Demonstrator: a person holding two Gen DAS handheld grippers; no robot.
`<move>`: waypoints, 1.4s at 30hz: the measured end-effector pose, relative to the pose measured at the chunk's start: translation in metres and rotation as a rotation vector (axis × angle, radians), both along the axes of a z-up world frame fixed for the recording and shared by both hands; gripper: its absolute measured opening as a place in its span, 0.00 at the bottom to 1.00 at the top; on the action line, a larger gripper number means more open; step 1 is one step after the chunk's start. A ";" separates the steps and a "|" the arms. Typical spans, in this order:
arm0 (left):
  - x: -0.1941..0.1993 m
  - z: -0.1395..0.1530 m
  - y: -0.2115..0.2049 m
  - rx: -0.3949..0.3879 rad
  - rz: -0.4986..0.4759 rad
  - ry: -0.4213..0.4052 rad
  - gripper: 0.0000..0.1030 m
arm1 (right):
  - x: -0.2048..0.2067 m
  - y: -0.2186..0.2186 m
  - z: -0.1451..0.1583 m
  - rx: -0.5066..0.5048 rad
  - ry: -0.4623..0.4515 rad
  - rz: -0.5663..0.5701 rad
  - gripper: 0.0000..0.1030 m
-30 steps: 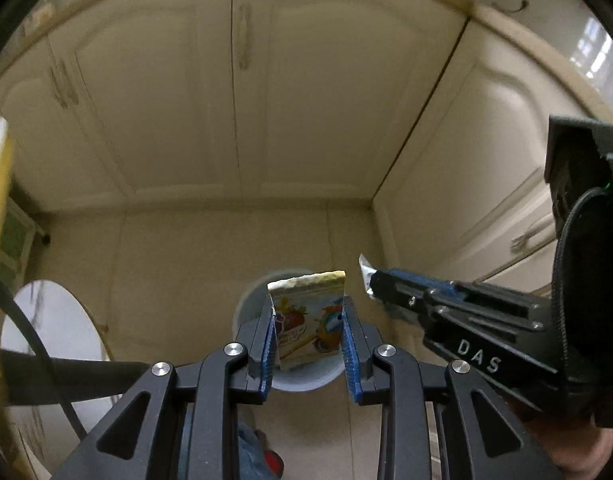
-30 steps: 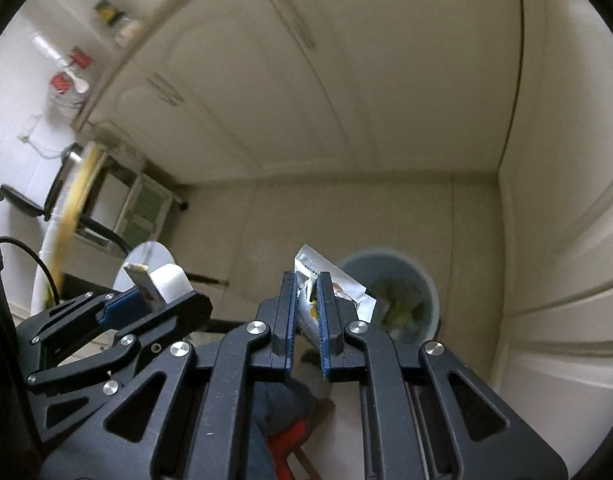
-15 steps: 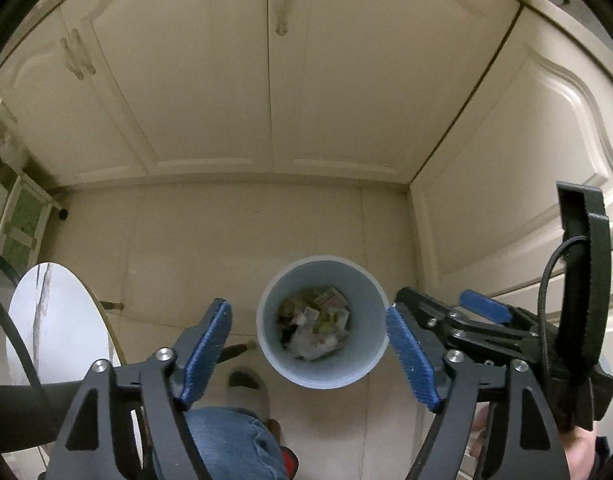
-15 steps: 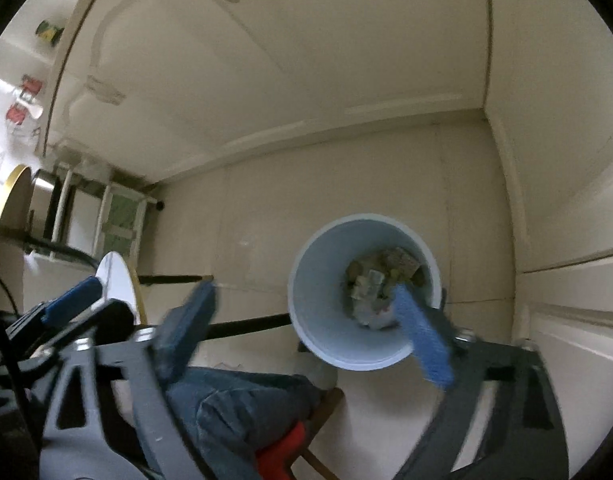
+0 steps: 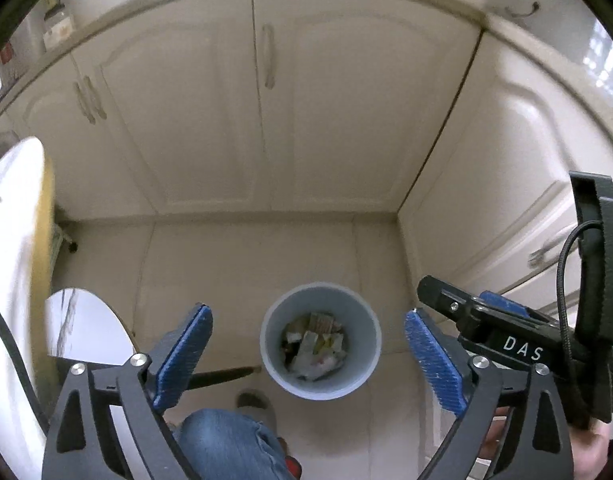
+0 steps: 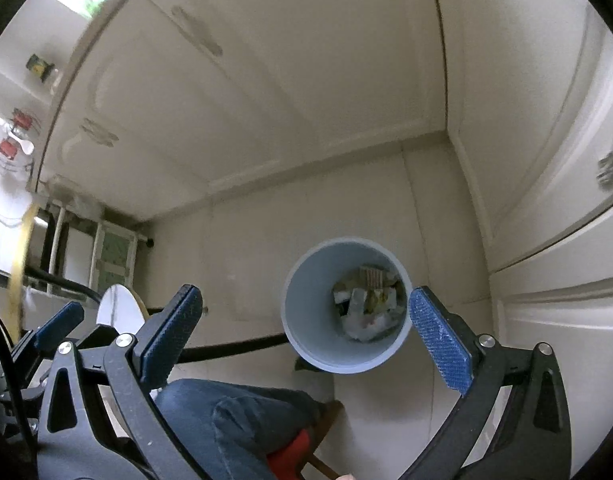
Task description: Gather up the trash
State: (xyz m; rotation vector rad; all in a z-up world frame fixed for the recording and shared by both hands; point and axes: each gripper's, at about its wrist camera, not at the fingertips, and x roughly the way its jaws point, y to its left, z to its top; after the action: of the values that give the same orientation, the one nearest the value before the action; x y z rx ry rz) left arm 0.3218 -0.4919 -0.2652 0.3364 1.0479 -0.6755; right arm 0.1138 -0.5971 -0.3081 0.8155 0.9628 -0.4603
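Note:
A grey-blue round bin [image 5: 276,354] stands on the tiled floor in the corner of the cabinets, holding crumpled wrappers and snack packets [image 5: 314,344]. My left gripper [image 5: 306,316] hangs above it, its jaws opening wide, with nothing between the blue pads [image 5: 184,354]. From the right wrist view the bin [image 6: 306,312] and its trash [image 6: 366,308] lie just below my right gripper [image 6: 305,294], whose jaws are also opening and empty. The right gripper's body [image 5: 486,320] shows at the right of the left wrist view.
Cream cabinet doors [image 5: 210,120] close the corner behind and to the right of the bin. A round white table [image 5: 86,328] with a yellow rim is at the left. A person's jeans-clad leg [image 6: 234,420] and slipper [image 5: 252,400] are below the grippers. A black bar [image 6: 234,346] runs along the floor.
Both grippers let go of their packets, which dropped into the bin. The jaws went from shut on the packets to wide apart, and the bin came fully into view.

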 end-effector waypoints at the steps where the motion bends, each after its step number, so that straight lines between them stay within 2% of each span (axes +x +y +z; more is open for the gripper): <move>1: -0.004 0.008 0.003 -0.016 -0.007 -0.011 0.95 | -0.004 0.002 0.011 -0.014 -0.015 -0.009 1.00; 8: -0.041 0.062 0.047 -0.105 -0.007 -0.130 0.96 | -0.026 0.020 0.089 -0.109 -0.120 -0.052 1.00; 12: -0.069 0.094 0.102 -0.139 0.033 -0.230 0.99 | -0.031 0.043 0.135 -0.163 -0.197 -0.035 1.00; 15: -0.089 0.112 0.138 -0.170 0.057 -0.274 0.99 | -0.029 0.068 0.166 -0.195 -0.256 0.004 1.00; 17: -0.102 0.122 0.161 -0.181 0.076 -0.275 0.99 | -0.027 0.085 0.187 -0.215 -0.299 0.044 1.00; 22: -0.118 0.156 0.225 -0.193 0.181 -0.334 0.99 | -0.011 0.140 0.226 -0.252 -0.379 0.150 1.00; 29: -0.161 0.191 0.315 -0.224 0.340 -0.396 0.99 | 0.015 0.232 0.258 -0.299 -0.450 0.295 1.00; 32: -0.185 0.203 0.353 -0.208 0.419 -0.441 0.99 | 0.022 0.271 0.269 -0.324 -0.473 0.353 1.00; 39: -0.251 0.223 0.416 -0.194 0.563 -0.531 0.99 | 0.025 0.350 0.291 -0.424 -0.516 0.457 1.00; 42: -0.279 0.229 0.431 -0.199 0.614 -0.570 0.99 | 0.021 0.378 0.301 -0.472 -0.541 0.487 1.00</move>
State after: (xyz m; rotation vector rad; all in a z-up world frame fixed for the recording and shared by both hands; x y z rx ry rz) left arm 0.0424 -0.0613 -0.0362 0.0146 0.4842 -0.1055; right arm 0.1345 -0.2190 -0.0067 0.2313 0.4858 -0.0240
